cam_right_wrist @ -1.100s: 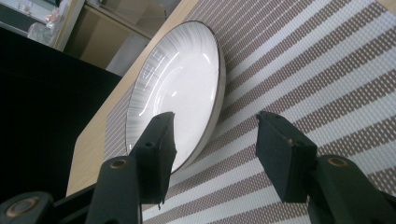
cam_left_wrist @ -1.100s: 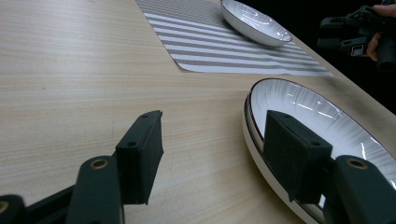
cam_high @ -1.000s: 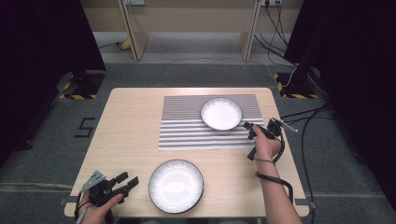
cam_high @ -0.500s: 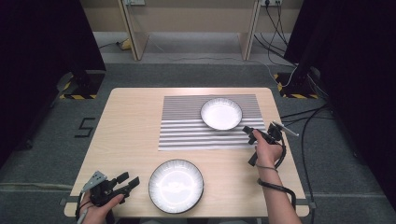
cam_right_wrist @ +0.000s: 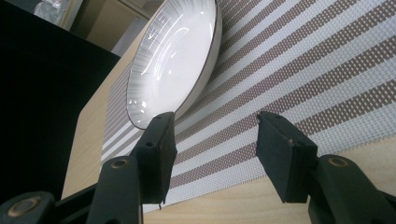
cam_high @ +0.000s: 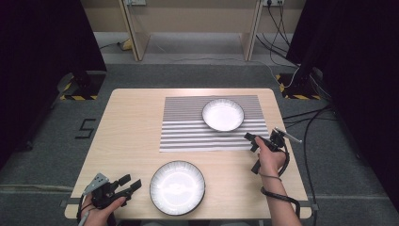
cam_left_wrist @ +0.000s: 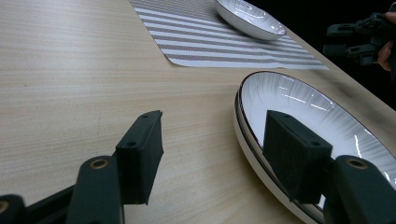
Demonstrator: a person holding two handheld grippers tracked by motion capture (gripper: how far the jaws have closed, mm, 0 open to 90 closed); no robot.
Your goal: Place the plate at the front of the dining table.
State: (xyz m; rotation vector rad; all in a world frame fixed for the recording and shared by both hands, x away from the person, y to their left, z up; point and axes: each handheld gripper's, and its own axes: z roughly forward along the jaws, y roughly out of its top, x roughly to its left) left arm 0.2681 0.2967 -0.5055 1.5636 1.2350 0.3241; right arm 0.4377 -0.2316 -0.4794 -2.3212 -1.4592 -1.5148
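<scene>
- A dark mark shaped like a "5" (cam_high: pixel 85 128) sits on the grey carpet at the frame's left, beside the pale wooden table (cam_high: pixel 131 132).
- Striped placemat (cam_high: pixel 188 127) carries the far plate (cam_high: pixel 223 114).
- Left gripper (cam_high: pixel 126 184), lower left, jaws wide, empty, beside the near plate (cam_high: pixel 177 187).
- Right gripper (cam_high: pixel 254 149), jaws wide, empty, at the placemat's lower right corner.
- The left gripper view shows the near plate's dark rim.

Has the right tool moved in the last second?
Yes, slightly: the right tool has shifted toward the person, away from the small plate on the striped mat.
</scene>
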